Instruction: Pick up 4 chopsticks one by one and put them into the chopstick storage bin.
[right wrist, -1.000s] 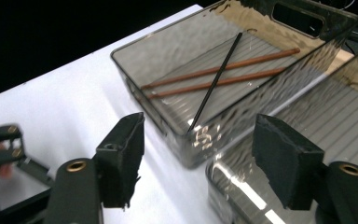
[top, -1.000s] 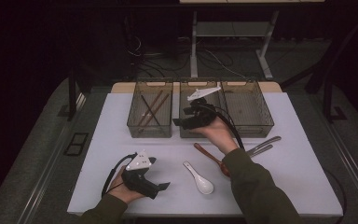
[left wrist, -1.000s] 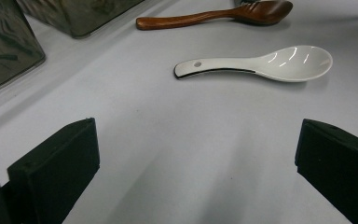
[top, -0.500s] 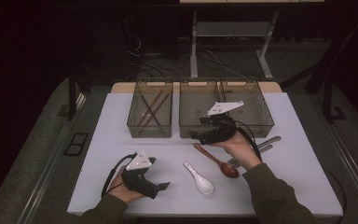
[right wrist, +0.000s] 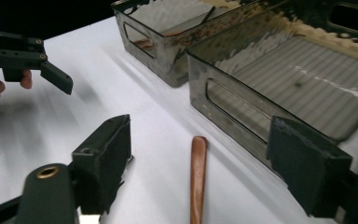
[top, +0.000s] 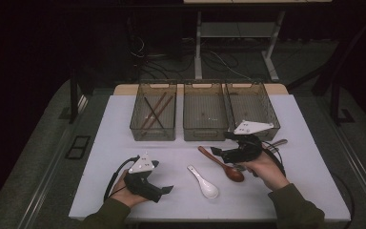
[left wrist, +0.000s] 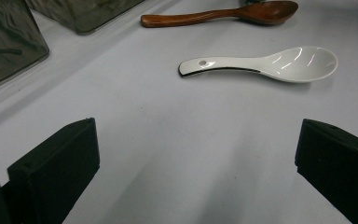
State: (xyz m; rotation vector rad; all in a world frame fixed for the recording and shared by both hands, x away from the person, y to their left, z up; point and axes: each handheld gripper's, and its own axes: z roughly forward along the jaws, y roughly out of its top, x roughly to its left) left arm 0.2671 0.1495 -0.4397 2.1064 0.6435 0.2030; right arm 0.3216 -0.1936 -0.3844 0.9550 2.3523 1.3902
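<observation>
R gripper (top: 221, 153): over wooden spoon (top: 220, 163) handle, jaws just opening (none pinched)
L gripper (top: 164, 190): near white spoon (top: 203, 182)

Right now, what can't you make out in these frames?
- Wooden spoon: right gripper view, bowl cut off by the bottom edge.
- Metal cutlery: high view, mostly hidden behind the right tool and hand; type unclear.
- Left bin: high view, dark sticks inside, too small to identify.
- Left tool: right gripper view, cut off by the left edge.

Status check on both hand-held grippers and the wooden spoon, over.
Right hand-held gripper open, jaws just widened, wooden spoon handle between them, not gripped. Left hand-held gripper open, white spoon ahead. Nothing in the way.
</observation>
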